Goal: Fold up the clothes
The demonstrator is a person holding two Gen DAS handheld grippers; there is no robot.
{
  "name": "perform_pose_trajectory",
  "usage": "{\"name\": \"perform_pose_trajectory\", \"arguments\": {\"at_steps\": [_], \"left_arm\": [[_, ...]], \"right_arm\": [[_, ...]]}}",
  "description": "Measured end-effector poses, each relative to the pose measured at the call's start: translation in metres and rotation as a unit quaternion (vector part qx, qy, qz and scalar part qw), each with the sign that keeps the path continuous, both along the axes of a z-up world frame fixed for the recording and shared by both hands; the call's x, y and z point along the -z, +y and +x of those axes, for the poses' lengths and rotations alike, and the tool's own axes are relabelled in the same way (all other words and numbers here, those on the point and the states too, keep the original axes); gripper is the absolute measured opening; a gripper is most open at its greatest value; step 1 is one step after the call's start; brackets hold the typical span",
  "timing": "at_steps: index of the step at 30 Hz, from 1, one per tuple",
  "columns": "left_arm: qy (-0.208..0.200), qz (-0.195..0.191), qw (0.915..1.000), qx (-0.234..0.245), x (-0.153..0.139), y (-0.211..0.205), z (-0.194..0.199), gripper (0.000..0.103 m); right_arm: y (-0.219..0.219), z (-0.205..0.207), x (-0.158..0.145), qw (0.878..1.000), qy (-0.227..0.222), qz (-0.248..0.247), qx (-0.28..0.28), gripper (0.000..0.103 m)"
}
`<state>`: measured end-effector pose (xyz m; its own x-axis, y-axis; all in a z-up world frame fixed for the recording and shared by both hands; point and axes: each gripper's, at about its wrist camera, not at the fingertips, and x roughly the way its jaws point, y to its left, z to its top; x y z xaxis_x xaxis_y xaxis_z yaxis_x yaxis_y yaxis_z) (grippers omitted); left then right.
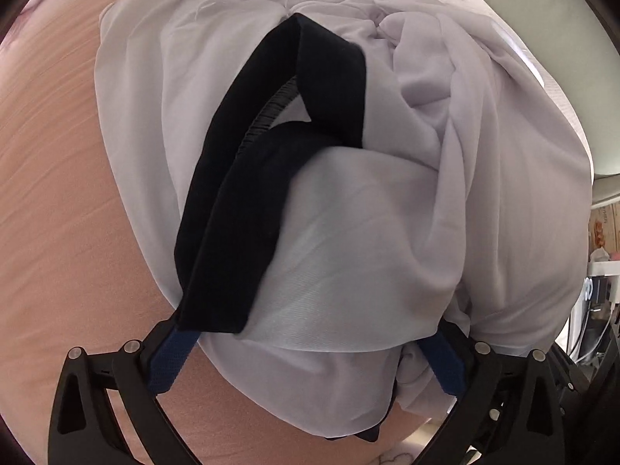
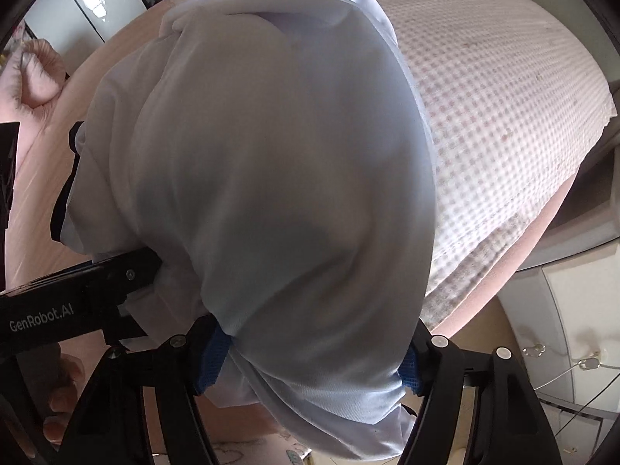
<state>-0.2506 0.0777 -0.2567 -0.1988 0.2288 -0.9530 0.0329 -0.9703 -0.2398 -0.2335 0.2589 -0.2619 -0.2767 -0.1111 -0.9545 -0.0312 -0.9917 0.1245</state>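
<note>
A white garment [image 1: 348, 240] with a dark navy collar band [image 1: 240, 209] lies bunched on a pink bed sheet [image 1: 50, 201]. A folded part of it drapes over my left gripper [image 1: 310, 329] and hides the fingertips. The blue finger pads [image 1: 170, 360] stand wide apart, with cloth between and over them. In the right wrist view the same white garment [image 2: 279, 178] hangs over my right gripper [image 2: 314, 348]. Its blue pads [image 2: 213, 360] are also spread wide, tips covered. The left gripper's black body [image 2: 77, 290] sits at the garment's left edge.
A white waffle-textured blanket [image 2: 503, 116] covers the bed to the right, near its edge. A person's fingers [image 2: 58, 399] show at the lower left. Beyond the bed stand a grey padded headboard [image 1: 542, 7] and white furniture [image 2: 562, 310].
</note>
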Motion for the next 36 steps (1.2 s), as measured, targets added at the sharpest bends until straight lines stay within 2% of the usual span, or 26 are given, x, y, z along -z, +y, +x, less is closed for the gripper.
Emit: {"name": "perform_pose_trajectory", "arguments": {"at_steps": [3, 9, 13, 15, 18, 20, 21, 22, 24, 26, 29, 32, 35, 36], "left_arm": [[0.024, 0.002, 0.9997, 0.0, -0.001, -0.001, 0.01, 0.103], [0.085, -0.004, 0.9964, -0.005, -0.005, 0.001, 0.035, 0.103], [0.079, -0.013, 0.9968, -0.005, -0.01, 0.001, 0.039, 0.103], [0.069, -0.021, 0.9974, -0.003, -0.014, 0.003, 0.042, 0.102], [0.065, -0.029, 0.9975, 0.005, -0.023, 0.008, 0.05, 0.092], [0.062, -0.034, 0.9975, 0.01, -0.029, 0.012, 0.055, 0.075], [0.06, -0.036, 0.9974, 0.013, -0.032, 0.013, 0.058, 0.07], [0.07, -0.047, 0.9962, 0.022, -0.037, 0.016, 0.063, 0.059], [0.094, -0.076, 0.9917, 0.044, -0.049, 0.023, 0.073, 0.049], [0.109, -0.078, 0.99, 0.046, -0.057, 0.023, 0.085, 0.032], [0.128, -0.074, 0.988, 0.046, -0.069, 0.021, 0.105, 0.017], [0.127, -0.067, 0.9889, 0.04, -0.069, 0.036, 0.109, 0.01], [0.128, -0.045, 0.9906, 0.023, -0.096, 0.026, 0.105, 0.007], [0.131, -0.039, 0.9905, 0.018, -0.095, 0.017, 0.104, 0.007]], "right_arm": [[0.003, 0.0, 0.004, 1.0, 0.0, -0.013, 0.001, 0.075], [-0.001, 0.001, 0.007, 1.0, 0.008, -0.007, -0.003, 0.078], [0.001, 0.009, 0.005, 0.999, 0.03, -0.015, -0.001, 0.077], [0.002, 0.014, 0.0, 0.999, 0.037, -0.014, -0.001, 0.068], [0.001, 0.019, -0.007, 0.999, 0.031, -0.015, 0.001, 0.058], [-0.002, 0.022, -0.014, 0.999, 0.034, -0.013, -0.002, 0.051], [-0.004, 0.024, -0.017, 0.999, 0.036, -0.011, -0.005, 0.049], [-0.006, 0.026, -0.021, 0.999, 0.038, -0.009, -0.008, 0.046], [-0.012, 0.029, -0.028, 0.999, 0.042, 0.007, -0.02, 0.04], [-0.017, 0.034, -0.034, 0.998, 0.05, 0.029, -0.037, 0.035], [-0.023, 0.043, -0.046, 0.995, 0.066, 0.047, -0.052, 0.029], [-0.024, 0.049, -0.056, 0.995, 0.073, 0.048, -0.055, 0.028], [-0.017, 0.052, -0.061, 0.996, 0.068, 0.028, -0.041, 0.028], [-0.013, 0.052, -0.063, 0.997, 0.066, 0.018, -0.035, 0.028]]}}
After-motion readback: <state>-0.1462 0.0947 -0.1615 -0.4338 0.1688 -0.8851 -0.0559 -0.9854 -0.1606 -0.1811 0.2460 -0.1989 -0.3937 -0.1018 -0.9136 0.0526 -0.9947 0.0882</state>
